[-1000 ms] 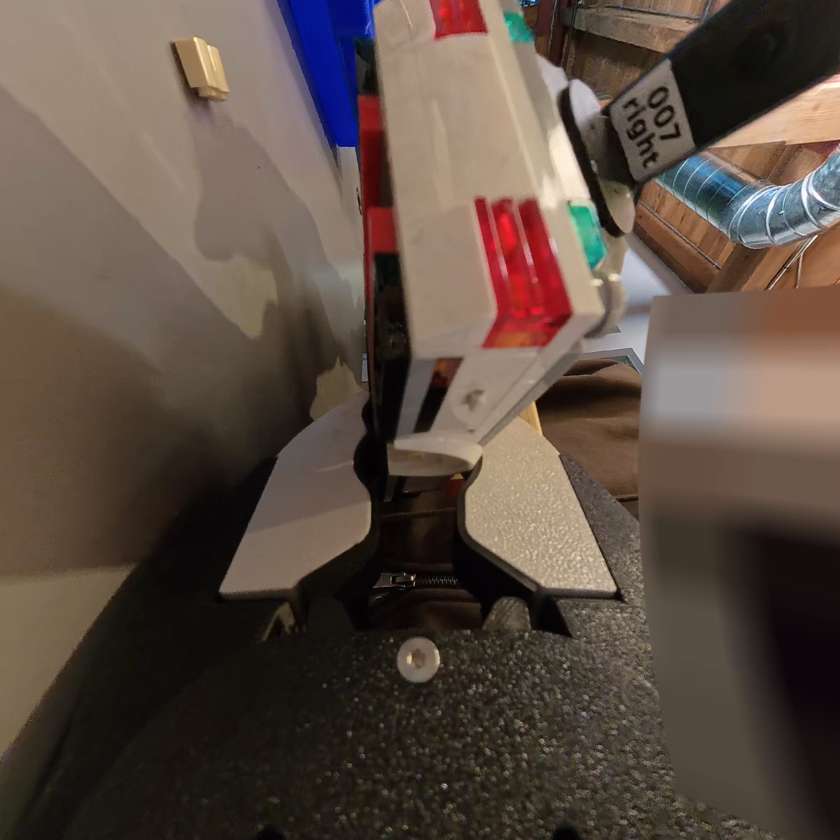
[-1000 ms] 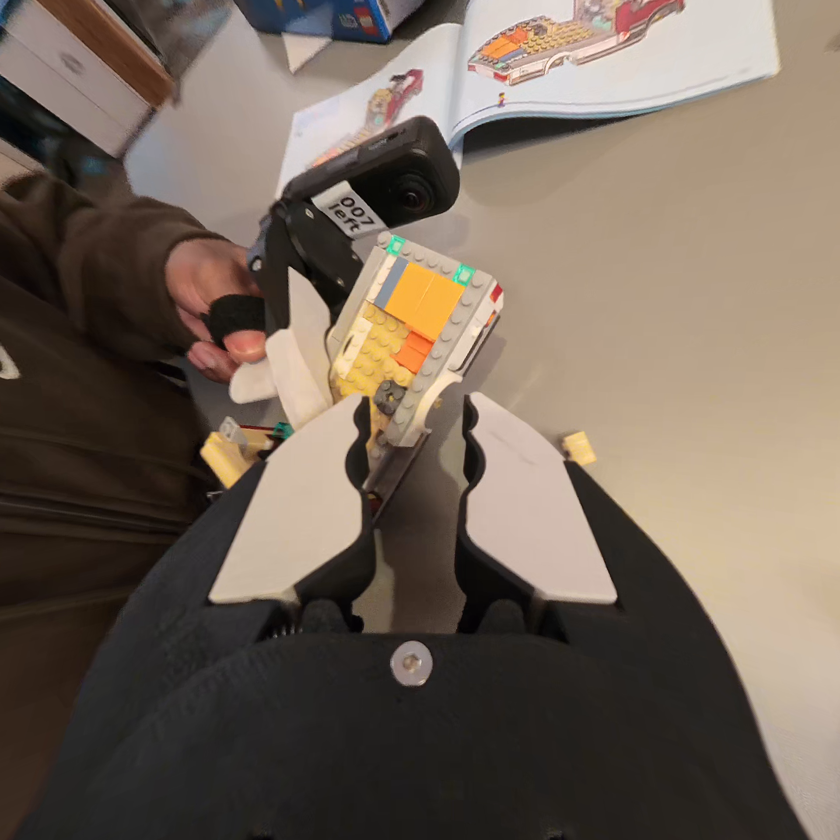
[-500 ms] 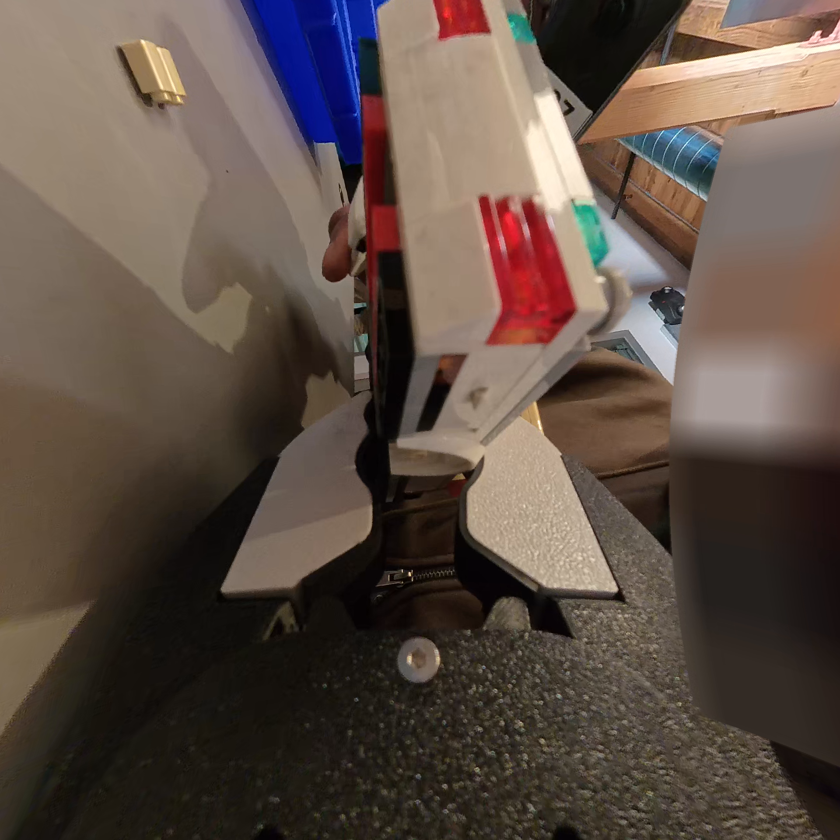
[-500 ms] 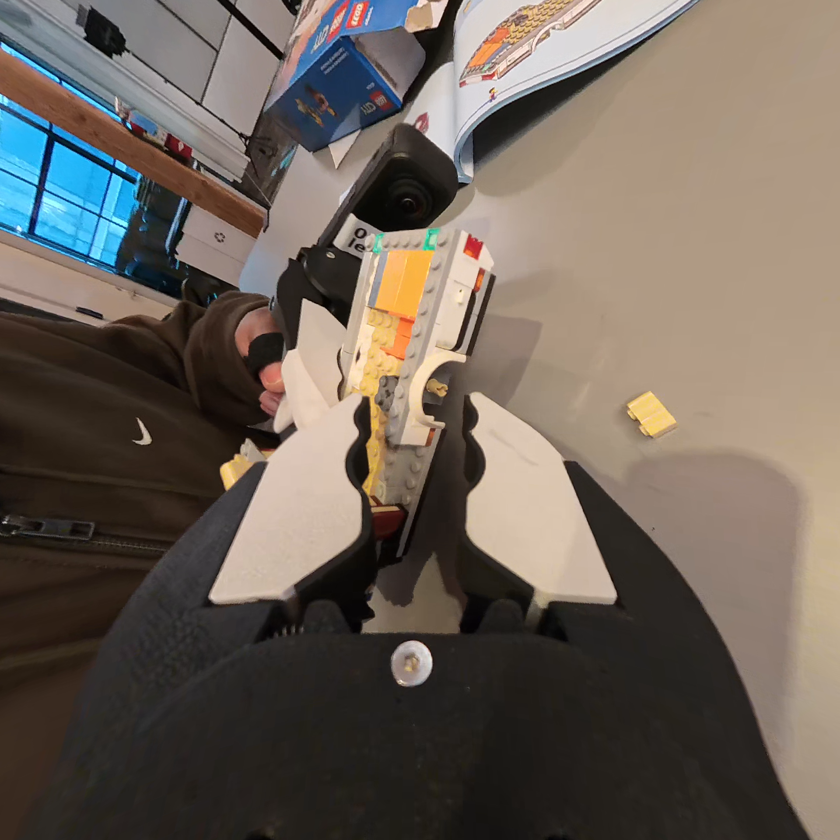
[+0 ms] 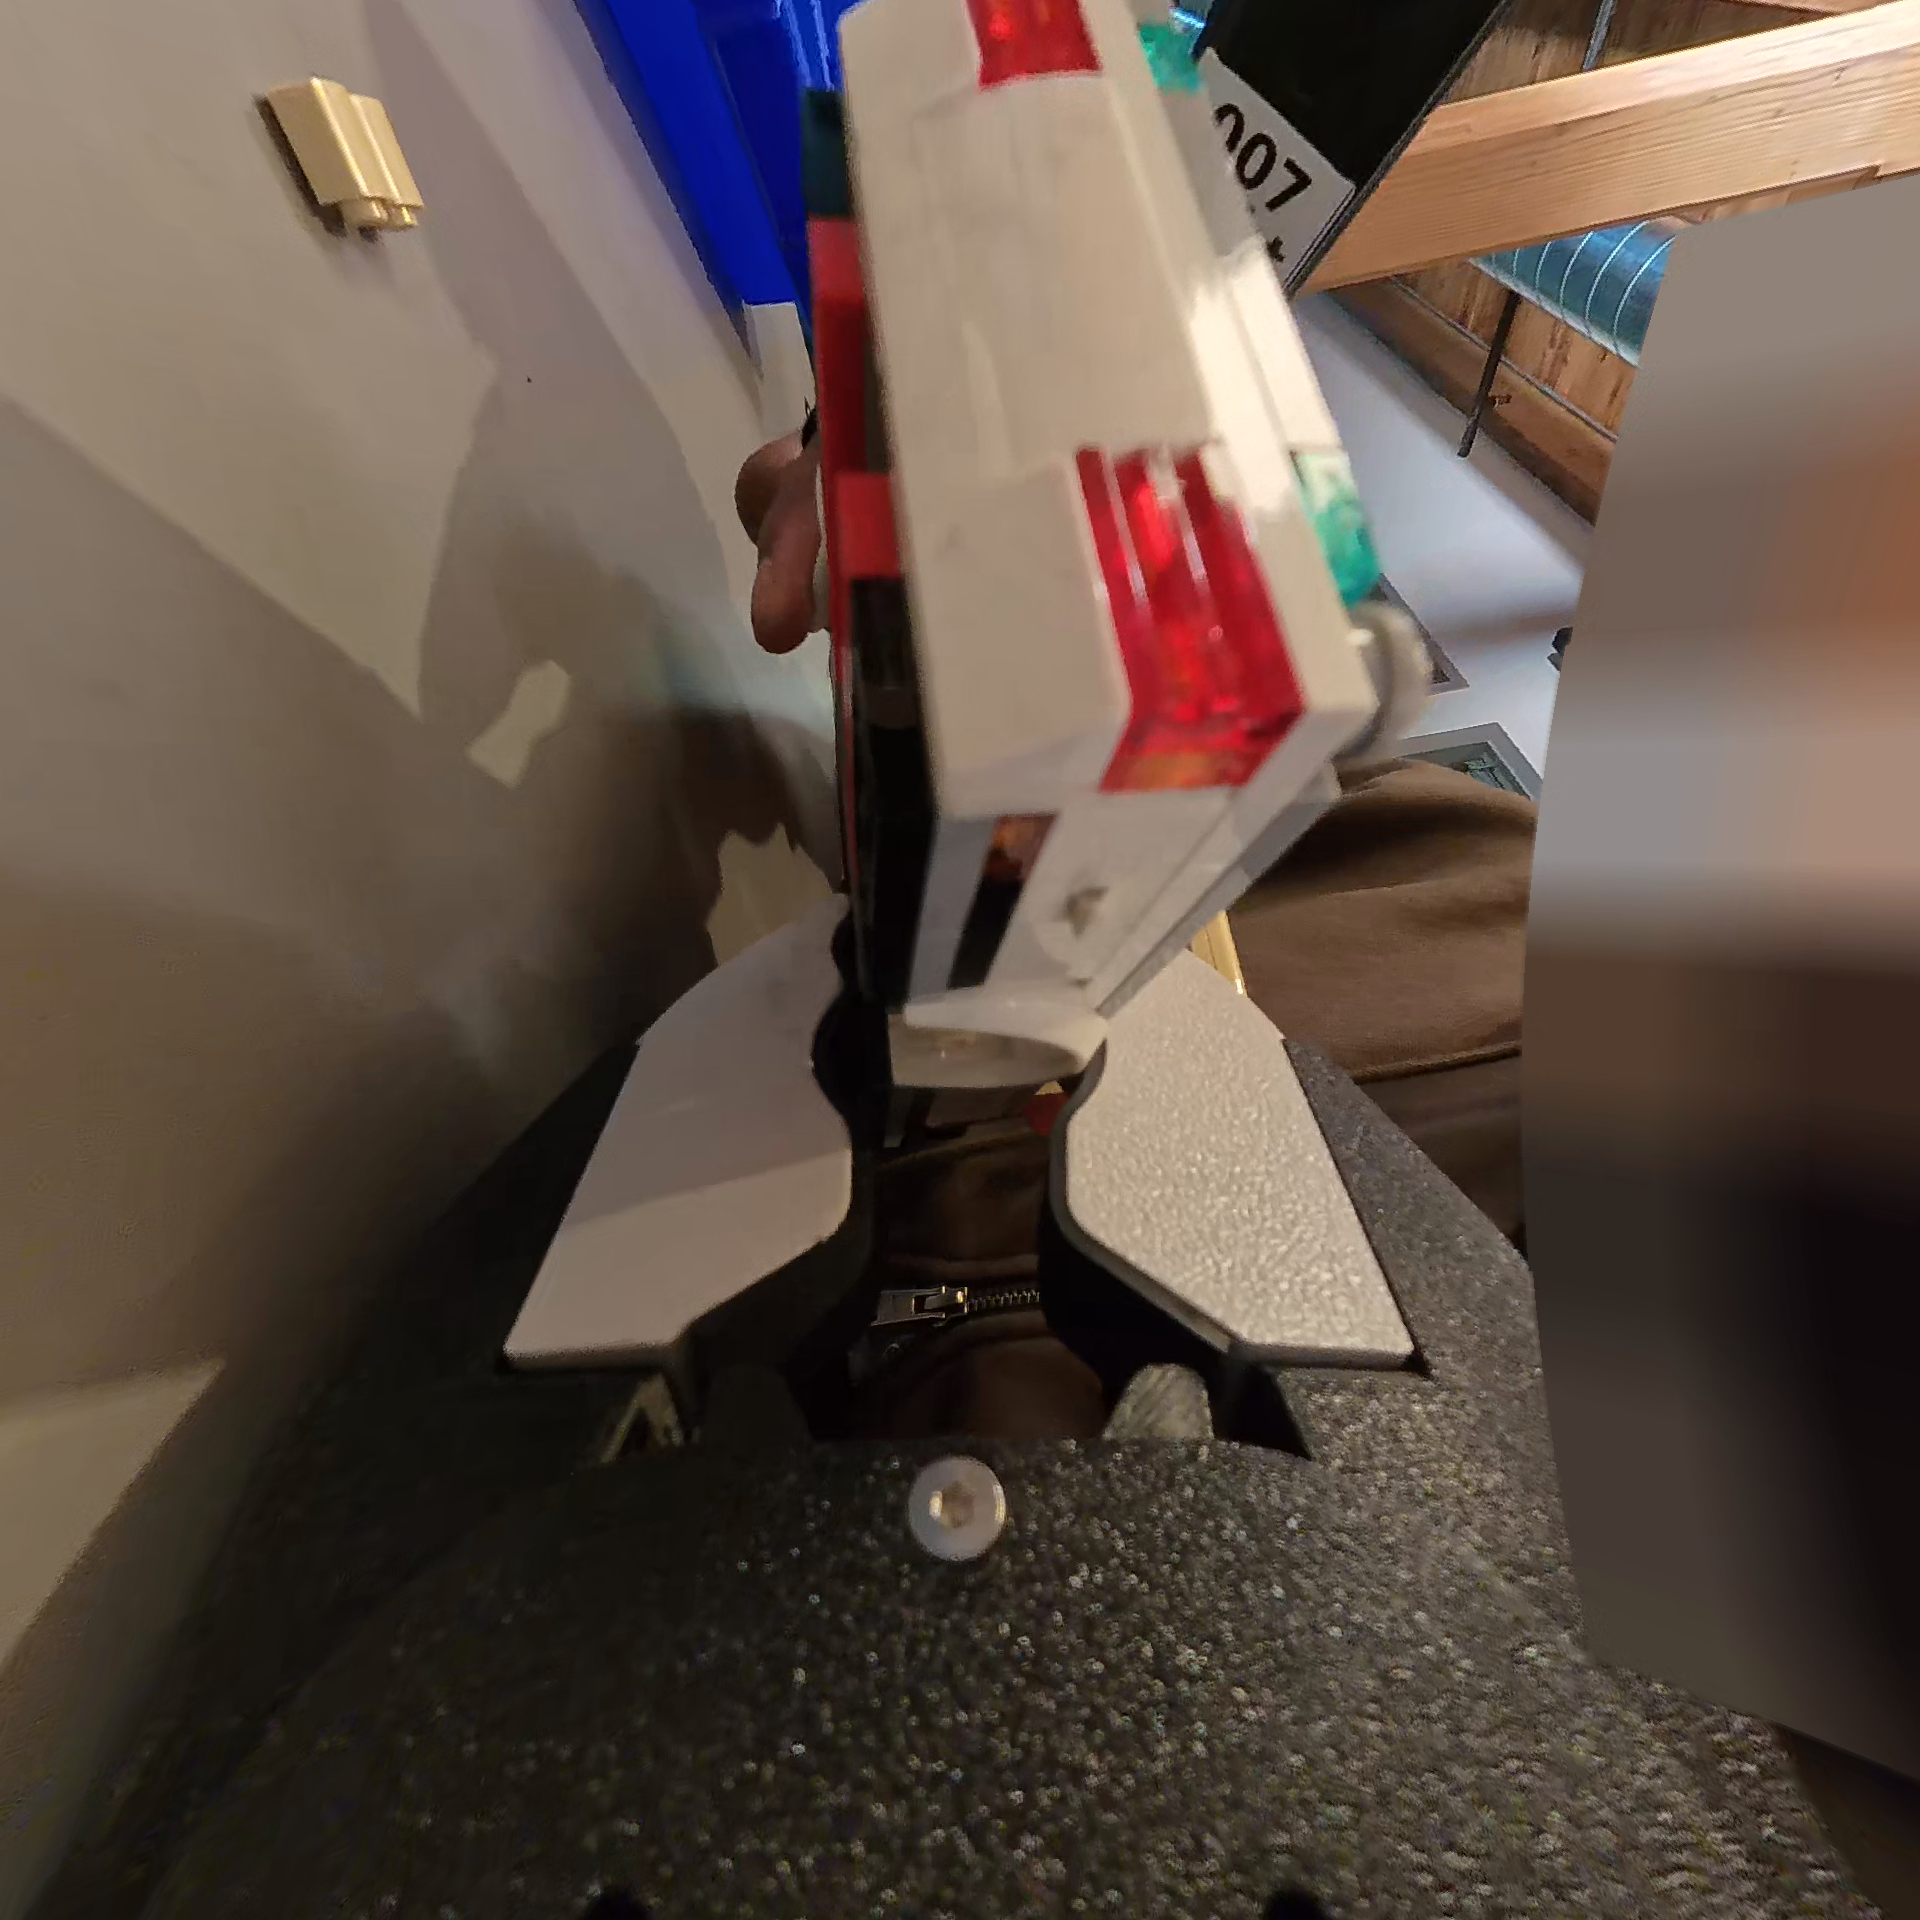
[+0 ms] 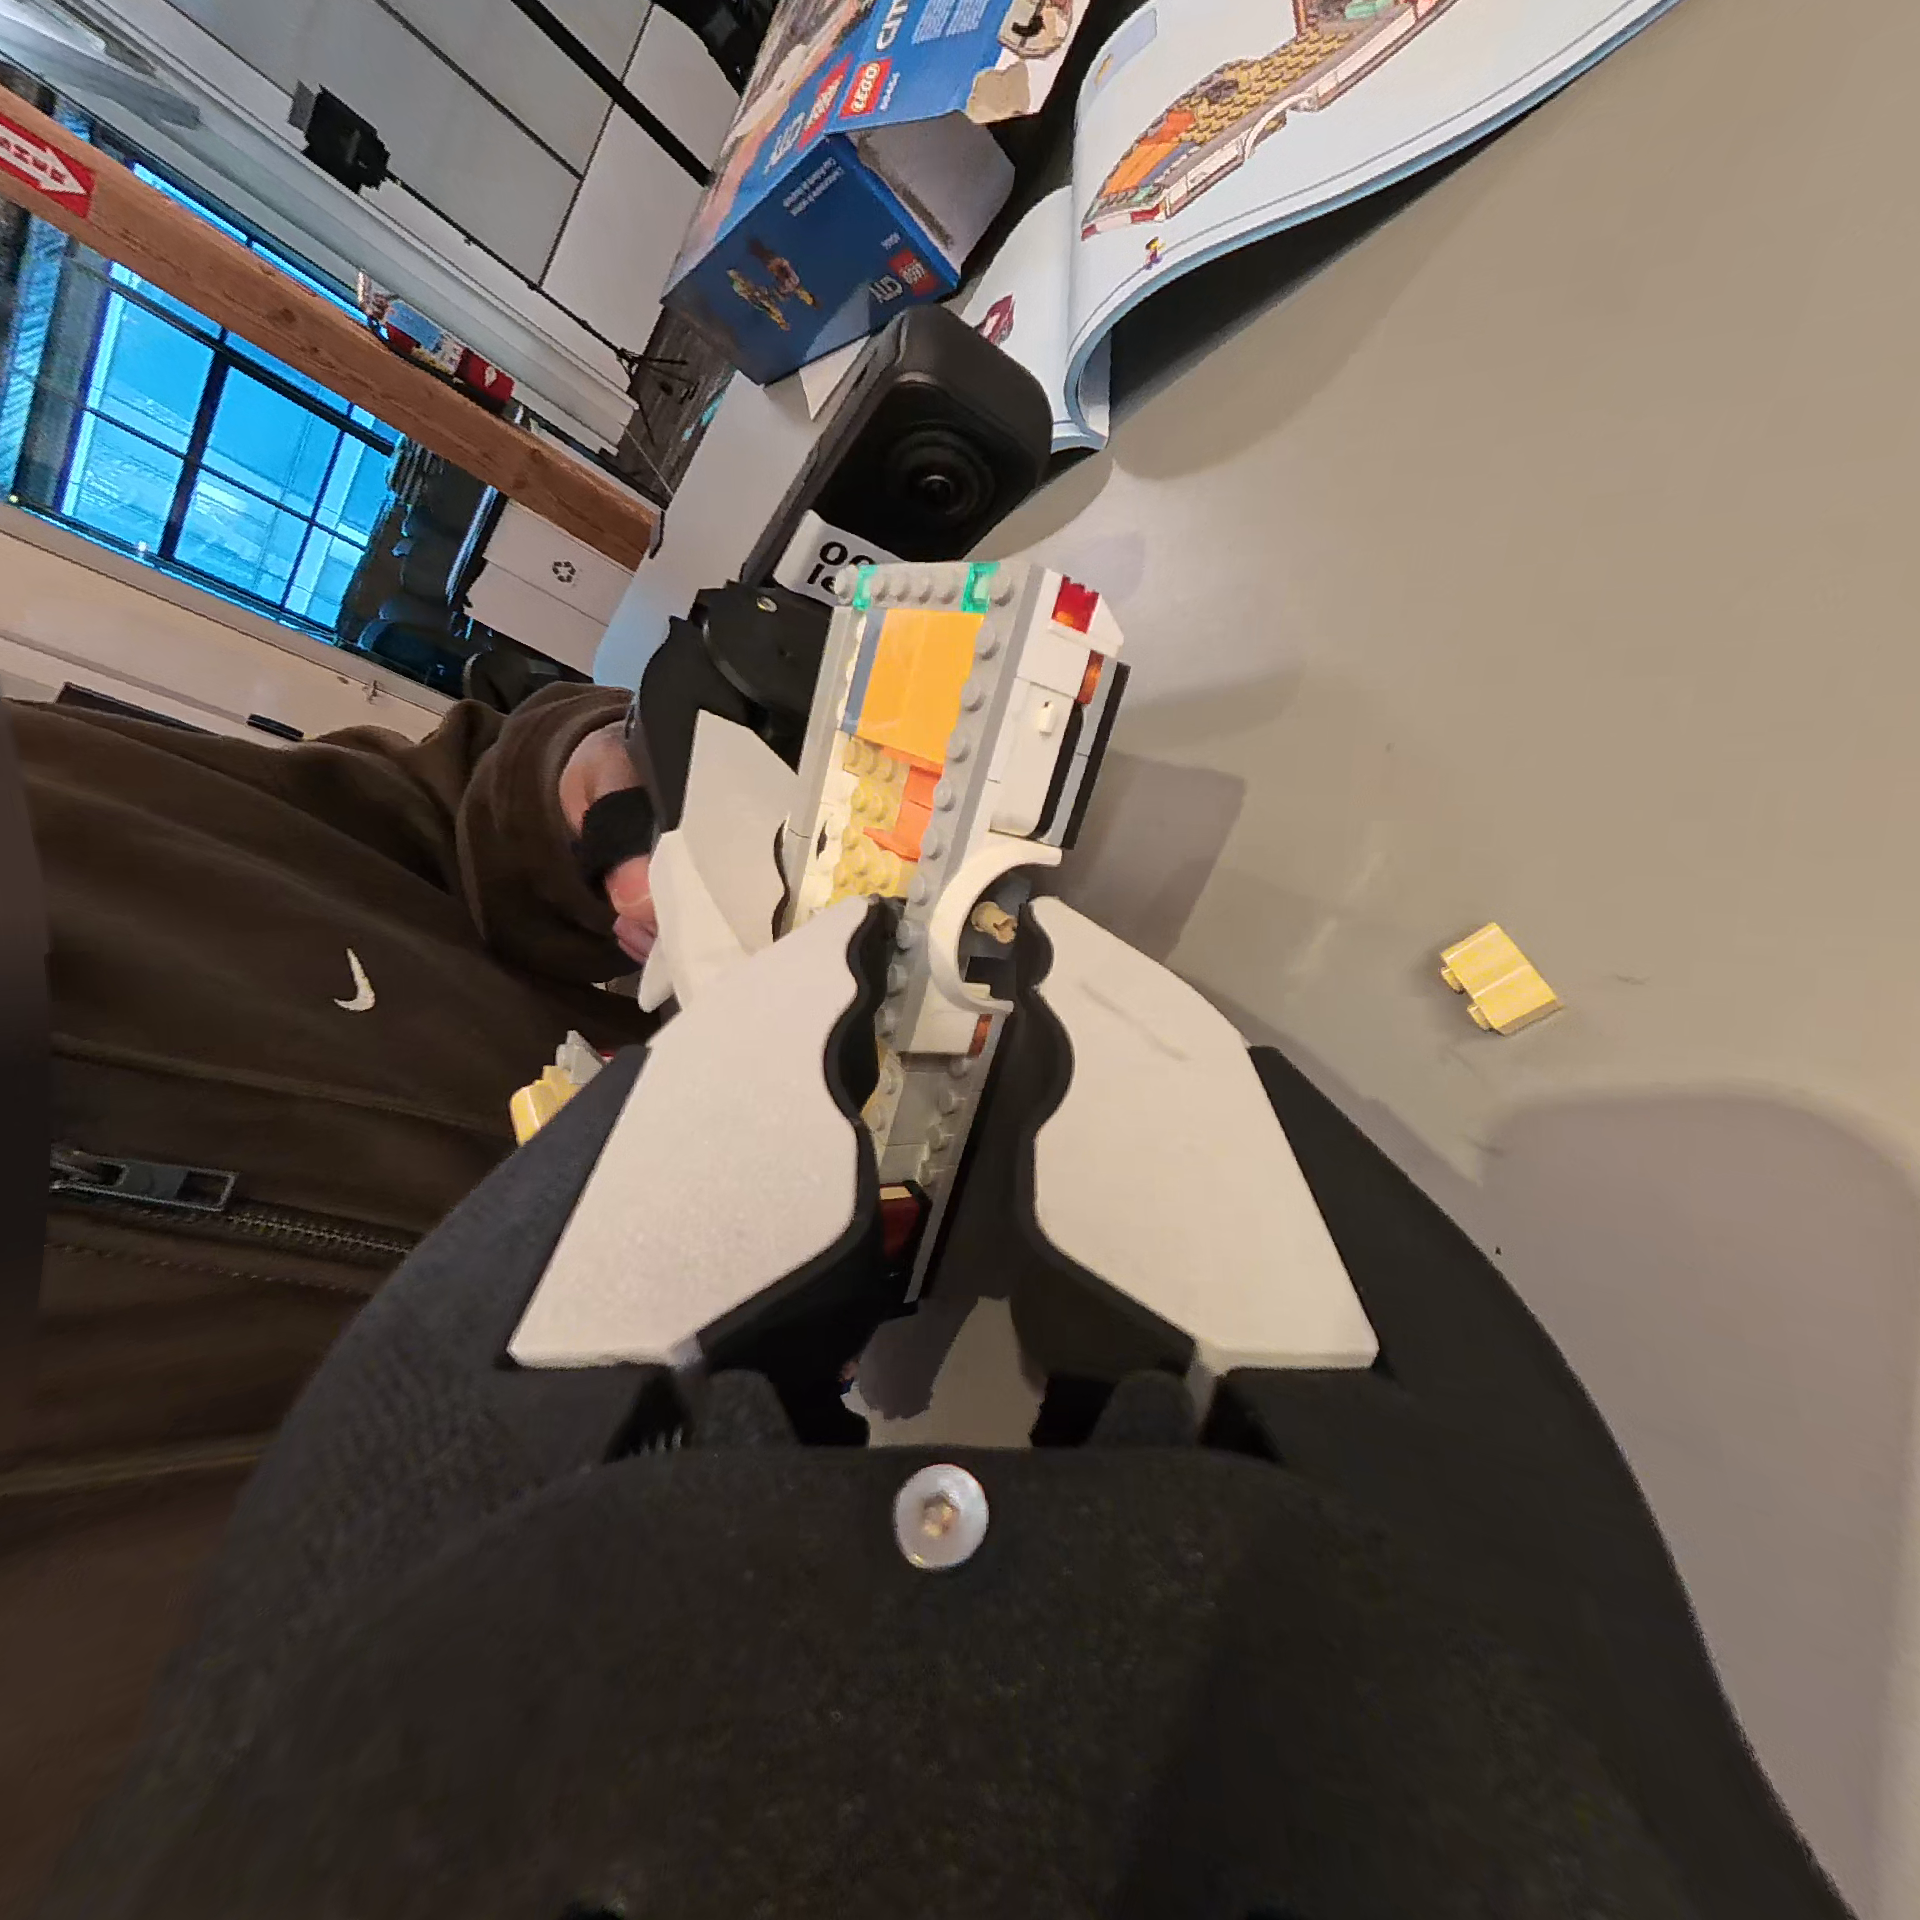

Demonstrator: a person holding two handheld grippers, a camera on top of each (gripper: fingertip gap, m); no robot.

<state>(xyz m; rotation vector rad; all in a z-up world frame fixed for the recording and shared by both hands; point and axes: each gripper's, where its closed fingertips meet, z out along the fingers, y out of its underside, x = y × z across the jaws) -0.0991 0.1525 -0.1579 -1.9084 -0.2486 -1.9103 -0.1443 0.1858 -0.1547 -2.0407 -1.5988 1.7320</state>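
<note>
Holding a half-built toy brick car (image 6: 961,790) off the grey surface (image 6: 1558,623), both grippers had it at once. The left gripper (image 5: 961,1039) was clamped on one end, the car's white body with red clear bricks rising straight ahead of its fingers (image 5: 1226,1174). The right gripper (image 6: 951,977) had its fingers (image 6: 1132,1122) drawn in around the opposite end, the left finger against the grey studded edge and the right finger at the white wheel arch; contact looked made on both sides, so I judged it clamped on the car.

Judgement on handling: with two grips on one stack of bricks, any twist between the hands could split the layers. Better to keep both wrists in line and press evenly. The right finger sat close to a small tan axle pin inside the arch; pressing there could bend or pop it.

Right of the right fingers, well apart, a loose pale yellow brick (image 6: 1496,982) lay on the surface. Beyond the fingers lay an open instruction booklet (image 6: 1351,135) and a blue box (image 6: 821,239).
</note>
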